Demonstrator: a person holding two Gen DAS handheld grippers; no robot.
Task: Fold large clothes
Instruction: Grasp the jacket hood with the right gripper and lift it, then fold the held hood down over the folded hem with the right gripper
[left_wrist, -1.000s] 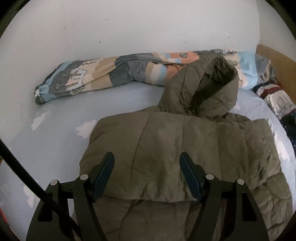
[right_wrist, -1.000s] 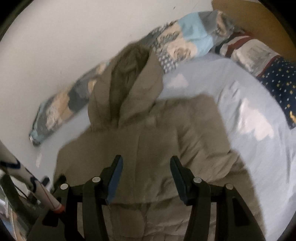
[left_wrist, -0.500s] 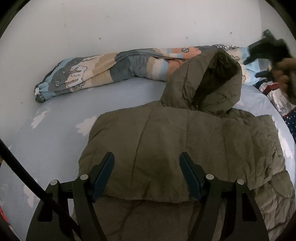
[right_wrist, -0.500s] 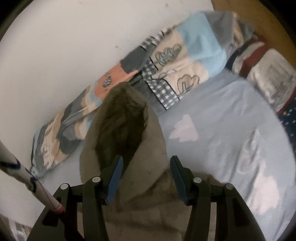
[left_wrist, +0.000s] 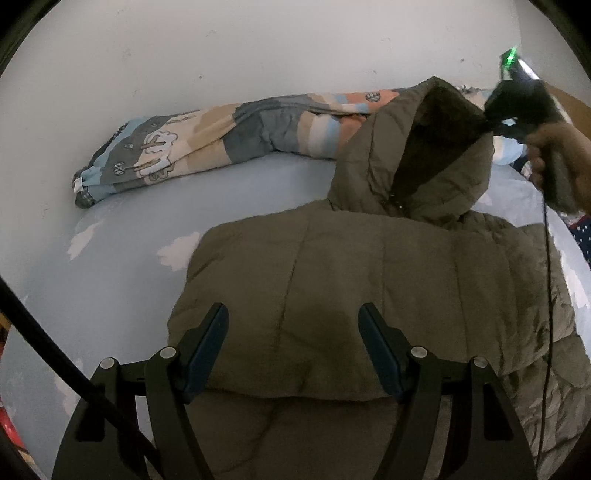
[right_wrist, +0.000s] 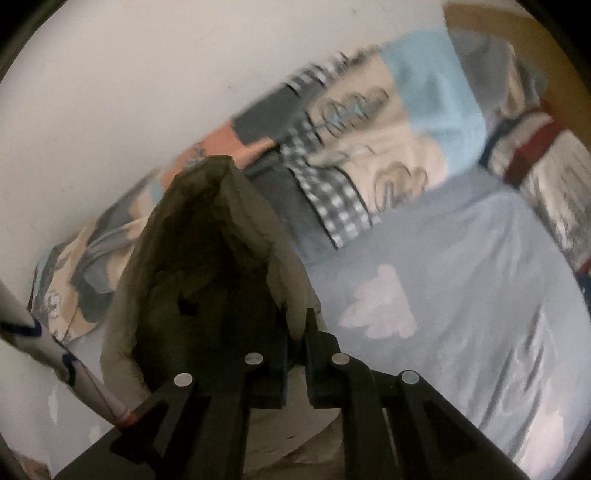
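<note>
An olive puffer jacket (left_wrist: 369, 288) lies on a pale blue bed sheet (left_wrist: 122, 266), its lower part folded up over its body. Its hood (left_wrist: 417, 155) stands raised toward the wall. My left gripper (left_wrist: 293, 347) hovers open over the jacket's folded edge, nothing between its fingers. My right gripper (right_wrist: 295, 332) is shut on the right rim of the hood (right_wrist: 258, 236), the fabric pinched between its pads. In the left wrist view that same right gripper (left_wrist: 491, 122) shows at the hood's top right, held by a hand (left_wrist: 565, 147).
A rolled patchwork quilt (left_wrist: 221, 136) lies along the white wall behind the jacket. A pillow (right_wrist: 535, 162) with red stripes and a wooden headboard (right_wrist: 524, 44) sit at the right. A black cable (left_wrist: 546, 295) hangs from the right gripper across the jacket.
My right gripper travelled up the jacket to the hood and shut on the hood's rim. The hood now stands lifted. The left gripper has stayed put and open.
</note>
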